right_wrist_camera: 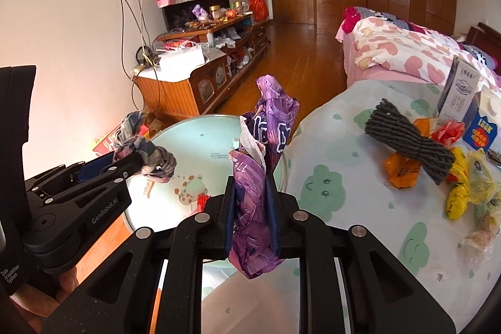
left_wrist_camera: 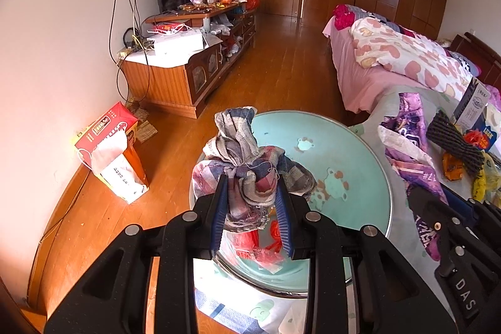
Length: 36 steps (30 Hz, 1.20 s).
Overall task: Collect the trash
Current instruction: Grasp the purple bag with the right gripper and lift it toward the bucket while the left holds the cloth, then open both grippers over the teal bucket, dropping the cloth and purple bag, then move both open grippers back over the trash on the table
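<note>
My left gripper point(left_wrist_camera: 250, 187) is shut on a crumpled plaid cloth rag point(left_wrist_camera: 241, 158) and holds it above a round turquoise metal basin point(left_wrist_camera: 344, 146). Red scraps point(left_wrist_camera: 260, 249) lie in the basin's bottom. The rag also shows in the right wrist view point(right_wrist_camera: 147, 152), clamped in the left gripper point(right_wrist_camera: 137, 160). My right gripper point(right_wrist_camera: 250, 187) is shut on a crumpled purple plastic wrapper point(right_wrist_camera: 266, 127) and holds it upright at the basin's point(right_wrist_camera: 200, 140) right rim. The wrapper also shows in the left wrist view point(left_wrist_camera: 407, 127).
A table with a cloud-print cloth point(right_wrist_camera: 344, 208) on the right carries a dark knitted piece point(right_wrist_camera: 407, 143), orange and yellow wrappers point(right_wrist_camera: 457, 190), a blue packet point(right_wrist_camera: 480, 130) and a carton point(right_wrist_camera: 460, 93). A red box point(left_wrist_camera: 106, 133) stands by the wall. A bed point(left_wrist_camera: 400, 61) lies behind.
</note>
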Motion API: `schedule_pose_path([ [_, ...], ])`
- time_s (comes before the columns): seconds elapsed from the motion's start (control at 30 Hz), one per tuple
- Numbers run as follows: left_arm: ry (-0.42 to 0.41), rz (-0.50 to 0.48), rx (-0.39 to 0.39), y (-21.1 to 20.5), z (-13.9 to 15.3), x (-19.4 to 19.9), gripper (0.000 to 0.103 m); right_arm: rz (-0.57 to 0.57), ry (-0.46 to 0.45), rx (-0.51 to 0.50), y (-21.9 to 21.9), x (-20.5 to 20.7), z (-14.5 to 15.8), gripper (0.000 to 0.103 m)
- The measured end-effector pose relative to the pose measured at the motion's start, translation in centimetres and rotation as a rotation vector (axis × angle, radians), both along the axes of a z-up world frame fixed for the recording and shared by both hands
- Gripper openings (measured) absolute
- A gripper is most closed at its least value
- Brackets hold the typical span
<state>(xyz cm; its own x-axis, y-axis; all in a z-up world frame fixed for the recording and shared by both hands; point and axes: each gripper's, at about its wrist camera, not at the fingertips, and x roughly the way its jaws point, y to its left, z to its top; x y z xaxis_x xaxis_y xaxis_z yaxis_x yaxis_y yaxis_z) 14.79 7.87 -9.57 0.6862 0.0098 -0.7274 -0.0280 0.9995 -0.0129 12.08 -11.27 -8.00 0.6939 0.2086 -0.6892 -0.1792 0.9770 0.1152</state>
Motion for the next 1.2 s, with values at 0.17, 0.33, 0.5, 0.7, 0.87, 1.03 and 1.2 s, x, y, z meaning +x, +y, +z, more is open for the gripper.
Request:
schedule_pose_path([
  [0.17,0.033,0.003,0.005,0.1,-1.3,0.7,0.029,0.022,0.059,0.001,1.1,1.2,-1.6,0.019],
  [0.33,0.054,0.002,0.013,0.1,-2.2,1.1,0.030,0.042,0.100,0.009,1.5,2.3,-3.0,0.020],
  [0.5,0.071,0.009,0.021,0.2,-2.9,1.2,0.031,0.070,0.133,0.034,1.6,2.9,-3.9,0.026],
  [0.7,0.067,0.013,0.029,0.4,-2.8,1.1,0.033,0.050,0.109,0.034,1.3,2.6,-3.8,0.034],
  [0.87,0.056,0.020,0.036,0.3,-2.5,0.9,0.045,0.016,0.078,0.037,0.6,2.2,-3.0,0.037],
  [1.03,0.035,0.034,0.055,0.1,-1.9,0.4,0.067,-0.044,0.016,0.037,-1.0,0.8,-1.9,0.055],
  [1.2,0.001,0.062,0.076,-0.2,-1.1,-0.3,0.080,-0.132,-0.091,0.024,-3.3,-1.4,-0.6,0.077],
])
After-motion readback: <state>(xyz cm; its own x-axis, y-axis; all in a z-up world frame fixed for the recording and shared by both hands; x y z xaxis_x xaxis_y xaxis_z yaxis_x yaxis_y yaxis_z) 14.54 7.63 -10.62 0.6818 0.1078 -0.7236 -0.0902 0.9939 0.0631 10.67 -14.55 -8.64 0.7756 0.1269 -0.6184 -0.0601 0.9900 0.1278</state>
